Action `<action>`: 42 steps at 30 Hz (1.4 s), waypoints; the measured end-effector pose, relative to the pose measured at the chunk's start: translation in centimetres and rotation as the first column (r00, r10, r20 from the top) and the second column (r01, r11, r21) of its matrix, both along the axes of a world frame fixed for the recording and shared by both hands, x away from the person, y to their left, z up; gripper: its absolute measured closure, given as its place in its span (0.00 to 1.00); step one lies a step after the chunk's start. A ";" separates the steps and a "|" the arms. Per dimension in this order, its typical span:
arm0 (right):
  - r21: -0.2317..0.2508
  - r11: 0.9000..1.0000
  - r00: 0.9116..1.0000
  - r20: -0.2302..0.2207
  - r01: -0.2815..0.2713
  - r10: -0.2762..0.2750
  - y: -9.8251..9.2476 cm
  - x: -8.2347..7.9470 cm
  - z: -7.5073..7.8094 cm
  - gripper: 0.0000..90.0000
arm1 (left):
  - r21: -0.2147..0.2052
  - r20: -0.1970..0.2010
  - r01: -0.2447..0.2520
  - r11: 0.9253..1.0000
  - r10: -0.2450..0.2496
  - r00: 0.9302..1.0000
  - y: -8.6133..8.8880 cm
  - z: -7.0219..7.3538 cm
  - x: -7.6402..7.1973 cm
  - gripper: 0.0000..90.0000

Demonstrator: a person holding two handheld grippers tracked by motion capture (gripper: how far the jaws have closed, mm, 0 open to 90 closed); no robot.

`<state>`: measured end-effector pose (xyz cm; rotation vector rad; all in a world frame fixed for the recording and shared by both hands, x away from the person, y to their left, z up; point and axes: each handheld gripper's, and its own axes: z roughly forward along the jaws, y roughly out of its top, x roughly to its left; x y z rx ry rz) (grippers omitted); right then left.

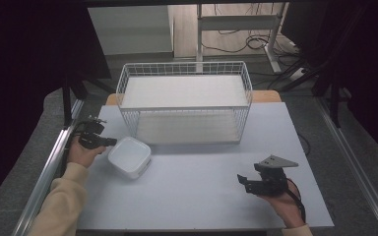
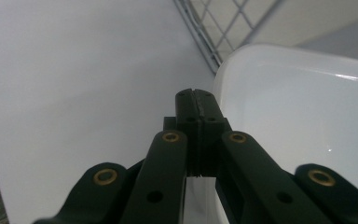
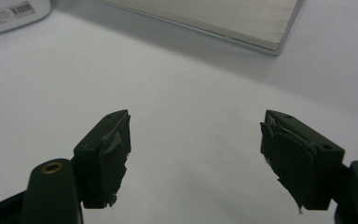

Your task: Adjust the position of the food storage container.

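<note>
White plastic container [image 1: 130, 156] sat on the bench [image 1: 202, 196] at front left, just in front of the left corner of the wire basket [image 1: 184, 101]. Square, rounded corners, standing a bit skewed to the bench edge. In the high view I couldn't tell whether it was upside down or lidded.

Left gripper [image 1: 109, 142] was right at the container's left edge, jaws pressed together with nothing between them. In the left gripper view [image 2: 196, 100] the closed tips lay against the container's [image 2: 298, 116] white rim; contact looked likely, but I couldn't confirm it. Basket mesh [image 2: 214, 28] showed just behind.

Right gripper [image 1: 243, 183] was at front right, well apart from the container, held in the hand [image 1: 283, 204] low over the bench. Jaws spread wide, empty [image 3: 196, 154]. Pad lining on both jaws looked torn and frayed.

Labels: in the right gripper view a barcode sticker [image 3: 21, 10] was on a white item at top left, with small print beside it, too small to read. The basket's pale base board [image 3: 223, 18] was near it.

The basket had 2 levels, both bare.
</note>
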<state>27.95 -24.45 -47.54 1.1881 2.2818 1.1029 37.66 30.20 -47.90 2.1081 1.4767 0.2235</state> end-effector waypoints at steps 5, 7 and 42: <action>0.002 1.000 1.000 -0.002 -0.005 0.005 0.2 -0.1 0.0 0.26 | 0.008 0.005 0.065 0.998 -0.065 0.998 -1.9 0.1 -0.8 1.00; 0.002 1.000 1.000 -0.003 -0.005 0.005 0.2 -0.2 0.0 0.26 | -0.008 0.008 0.085 0.996 -0.084 0.996 -2.7 0.0 -1.3 1.00; -0.013 1.000 1.000 -0.023 0.009 -0.009 0.3 -0.2 -0.2 0.27 | -0.031 0.015 0.347 0.937 -0.347 0.938 -15.8 0.2 -4.3 1.00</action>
